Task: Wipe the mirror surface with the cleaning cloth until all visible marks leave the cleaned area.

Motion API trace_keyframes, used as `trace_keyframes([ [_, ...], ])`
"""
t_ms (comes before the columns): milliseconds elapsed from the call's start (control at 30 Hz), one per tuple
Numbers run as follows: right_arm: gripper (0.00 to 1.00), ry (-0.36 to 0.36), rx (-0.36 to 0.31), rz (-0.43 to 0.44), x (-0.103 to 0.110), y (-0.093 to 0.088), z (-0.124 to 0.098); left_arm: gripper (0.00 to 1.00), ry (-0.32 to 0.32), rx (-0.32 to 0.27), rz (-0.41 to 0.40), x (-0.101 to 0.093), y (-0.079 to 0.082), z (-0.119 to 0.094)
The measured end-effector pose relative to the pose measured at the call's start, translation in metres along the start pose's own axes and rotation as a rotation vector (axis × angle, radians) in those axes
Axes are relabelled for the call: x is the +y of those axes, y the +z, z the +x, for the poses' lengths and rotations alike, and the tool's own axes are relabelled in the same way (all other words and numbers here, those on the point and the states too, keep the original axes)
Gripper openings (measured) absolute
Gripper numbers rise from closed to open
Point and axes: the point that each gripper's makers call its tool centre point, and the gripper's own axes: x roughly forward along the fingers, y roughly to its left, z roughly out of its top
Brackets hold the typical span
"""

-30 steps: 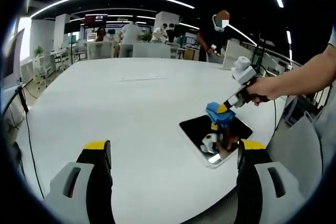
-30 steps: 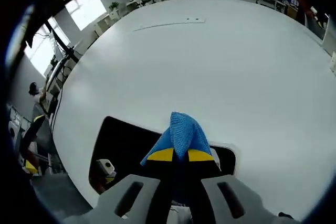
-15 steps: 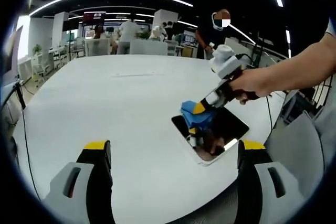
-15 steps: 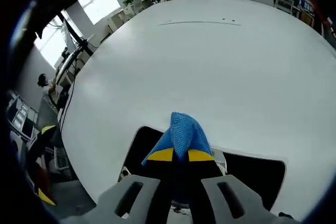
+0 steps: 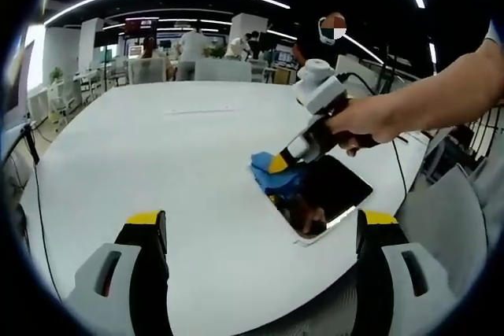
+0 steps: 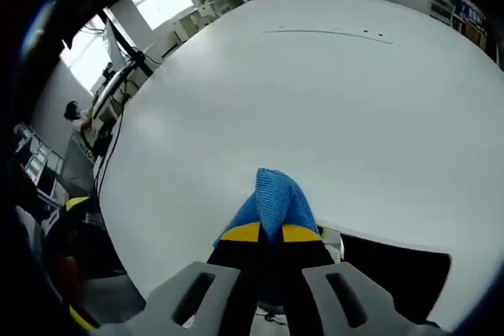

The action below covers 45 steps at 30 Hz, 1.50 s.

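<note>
A dark, white-framed mirror (image 5: 327, 198) lies flat near the table's right edge; in the right gripper view the mirror (image 6: 398, 269) shows at the lower right. My right gripper (image 6: 269, 232) is shut on a blue cleaning cloth (image 6: 272, 201). In the left gripper view a hand holds that right gripper (image 5: 277, 165), pressing the blue cloth (image 5: 273, 179) on the mirror's far-left edge. My left gripper (image 5: 260, 230) stands open low in its view, well short of the mirror, with nothing between its fingers.
The big white table (image 5: 157, 163) stretches far and left of the mirror. A person (image 5: 327, 41) stands beyond the table, with chairs and desks behind. A grey chair (image 5: 445, 210) sits at the table's right edge.
The right gripper has carried the cloth leftward across the mirror, from its middle to its far-left edge. The left gripper has stayed open and still.
</note>
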Motion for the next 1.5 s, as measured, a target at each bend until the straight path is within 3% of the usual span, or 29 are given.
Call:
trace_keyframes([
  [100,0.02,0.034,-0.011,0.037,0.002,0.003,0.004,0.99,-0.039,0.016,0.025,-0.008,-0.008,0.000],
  [400,0.02,0.047,0.008,0.059,0.001,0.003,0.005,0.99,-0.010,0.016,0.036,0.000,-0.007,0.001],
  [500,0.02,0.045,0.007,0.051,0.002,0.001,0.001,0.99,-0.023,0.024,0.096,-0.005,-0.007,0.002],
  [567,0.02,0.041,0.009,0.045,0.003,0.000,0.003,0.99,0.003,-0.021,0.135,0.000,0.000,0.001],
  [633,0.02,0.038,0.018,0.035,0.004,-0.002,0.003,0.99,-0.025,-0.023,0.043,-0.001,0.000,0.000],
  [833,0.02,0.037,0.036,0.030,0.004,-0.006,0.002,0.99,-0.003,0.018,0.047,0.007,-0.010,-0.002],
  [933,0.02,0.032,0.045,0.026,0.004,-0.009,0.003,0.99,0.000,-0.025,0.040,0.011,-0.003,-0.007],
  [1000,0.02,0.021,0.033,0.029,0.004,-0.010,0.003,0.99,0.017,0.015,-0.005,0.011,-0.007,-0.004],
  [1067,0.01,0.012,0.037,0.038,0.006,-0.013,0.001,0.99,-0.003,0.032,0.053,0.002,-0.007,-0.001],
  [1133,0.01,0.008,0.041,0.041,0.010,-0.020,-0.004,0.99,0.036,0.052,0.088,0.005,-0.009,-0.001],
  [1233,0.02,0.015,0.050,0.024,0.015,-0.027,-0.007,0.95,0.068,0.000,0.054,0.018,-0.006,-0.002],
  [1333,0.01,0.010,0.044,0.027,0.014,-0.027,-0.006,0.94,0.067,0.016,0.076,0.018,-0.010,-0.003],
  [1367,0.01,0.003,0.038,0.029,0.014,-0.026,-0.006,0.93,0.057,0.033,0.131,0.016,-0.014,-0.002],
  [1433,0.01,-0.006,0.035,0.023,0.016,-0.028,-0.008,0.90,0.065,0.083,0.136,0.017,-0.022,-0.001],
  [1500,0.01,-0.008,0.037,0.024,0.017,-0.030,-0.007,0.97,0.063,0.037,0.117,0.018,-0.016,-0.001],
])
